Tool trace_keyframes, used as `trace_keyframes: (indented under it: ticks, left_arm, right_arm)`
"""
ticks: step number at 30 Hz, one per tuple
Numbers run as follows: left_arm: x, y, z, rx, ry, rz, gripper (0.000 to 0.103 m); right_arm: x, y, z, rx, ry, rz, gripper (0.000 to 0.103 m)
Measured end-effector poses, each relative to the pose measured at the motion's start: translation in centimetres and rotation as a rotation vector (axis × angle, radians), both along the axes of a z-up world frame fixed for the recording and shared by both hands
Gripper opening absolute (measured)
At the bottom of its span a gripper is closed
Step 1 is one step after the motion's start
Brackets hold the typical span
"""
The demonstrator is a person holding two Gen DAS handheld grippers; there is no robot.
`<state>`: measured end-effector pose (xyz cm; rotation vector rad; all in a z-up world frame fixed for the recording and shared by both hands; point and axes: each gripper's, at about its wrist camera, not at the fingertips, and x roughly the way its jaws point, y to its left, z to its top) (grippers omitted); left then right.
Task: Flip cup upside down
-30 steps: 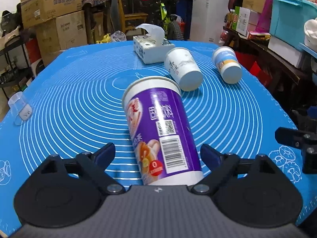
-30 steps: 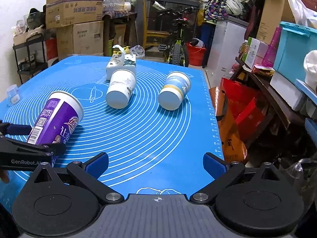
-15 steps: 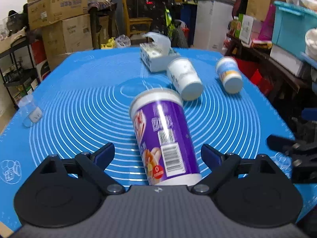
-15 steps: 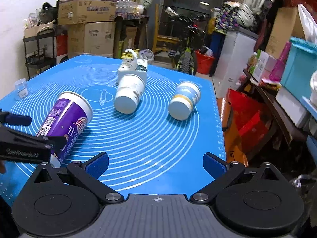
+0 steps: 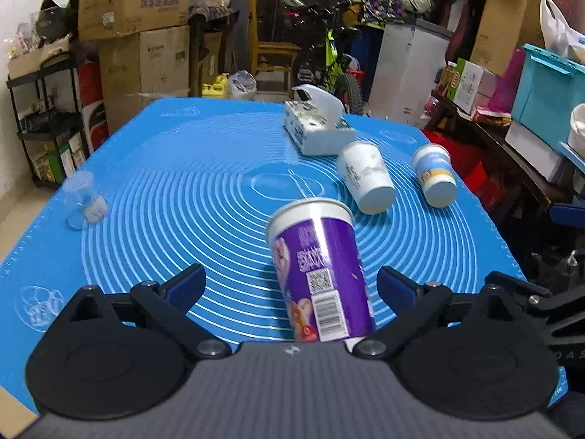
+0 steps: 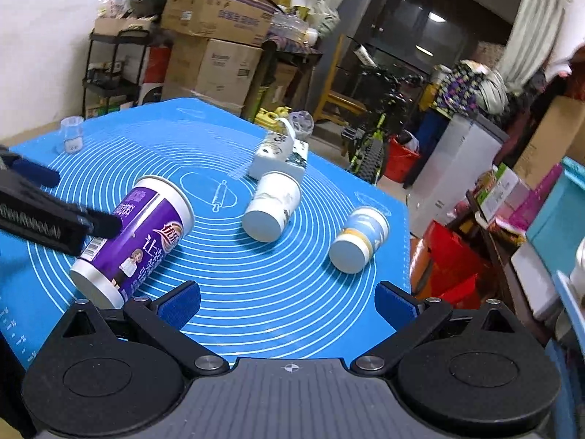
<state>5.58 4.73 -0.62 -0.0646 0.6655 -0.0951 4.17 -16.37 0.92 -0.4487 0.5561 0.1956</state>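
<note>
While the tall purple paper cup with a white rim (image 5: 321,274) lies on its side on the blue silicone mat with white concentric circles (image 5: 182,190), the left gripper (image 5: 291,285) stands around its lower part with the jaws wide apart. The cup's narrow base is toward the gripper body and its wide mouth looks away, toward the middle of the mat. Neither blue-padded finger (image 5: 184,284) touches the cup in the left wrist view; there is mat visible on both sides of it. From the right wrist view the same cup (image 6: 137,236) is at the left side, and one black finger of the left gripper (image 6: 55,219) crosses in front of its upper side; I cannot tell if it touches there.

The right gripper (image 6: 287,301) is also spread open and grasps nothing, with only mat between its fingers.

Farther on the mat, a white paper cup with grey print (image 5: 365,177) and a white cup with blue and yellow bands (image 5: 435,175) both lie on their sides, near each other but apart. A white tissue box (image 5: 316,130) is just behind the white cup. A small clear plastic cup (image 5: 82,201) stands upright near the left edge of the mat.
</note>
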Motion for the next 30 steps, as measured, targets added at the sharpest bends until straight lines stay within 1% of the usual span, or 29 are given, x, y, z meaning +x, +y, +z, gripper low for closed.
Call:
trace_keyframes:
  ticks: [3,5,8,10,15,19,23,27,30]
  left_arm:
    - [0.3,0.1,-0.1,0.083,0.005,0.031,0.099]
    - [0.8,0.3,-0.6,0.103,0.036,0.045,0.099]
    - [1.3,0.7,-1.5,0.063,0.082,0.037,0.099]
    - [1.1,0.9,-1.6,0.043,0.076,0.034,0.099]
    - [1.0,0.7,-1.3,0.065,0.062,0.024,0.099]
    - [0.9,0.8,-1.1,0.035,0.054,0.017,0.099]
    - [0.7,1.2,-0.5,0.011,0.033,0.024,0.099]
    - [0.7,1.9,0.0,0.005,0.021,0.036,0.099]
    - [0.6,2.8,0.2,0.011,0.021,0.051,0.099]
  right_arm:
    - [0.0,0.5,0.4,-0.029,-0.008,0.018,0.101]
    - [-0.2,0.8,0.6,-0.031,-0.012,0.025,0.101]
    - [-0.3,0.9,0.6,-0.016,-0.009,0.024,0.101]
    - [-0.2,0.8,0.4,-0.012,0.001,0.023,0.101]
    - [-0.2,0.7,0.1,-0.02,0.014,0.026,0.101]
    - [-0.2,0.7,0.3,-0.034,0.018,0.047,0.101]
    - [-0.4,1.4,1.1,-0.088,0.001,0.109,0.101]
    - [-1.0,3.0,1.9,-0.192,-0.042,0.2,0.101]
    - [-1.1,4.6,2.1,-0.269,-0.057,0.257,0.101]
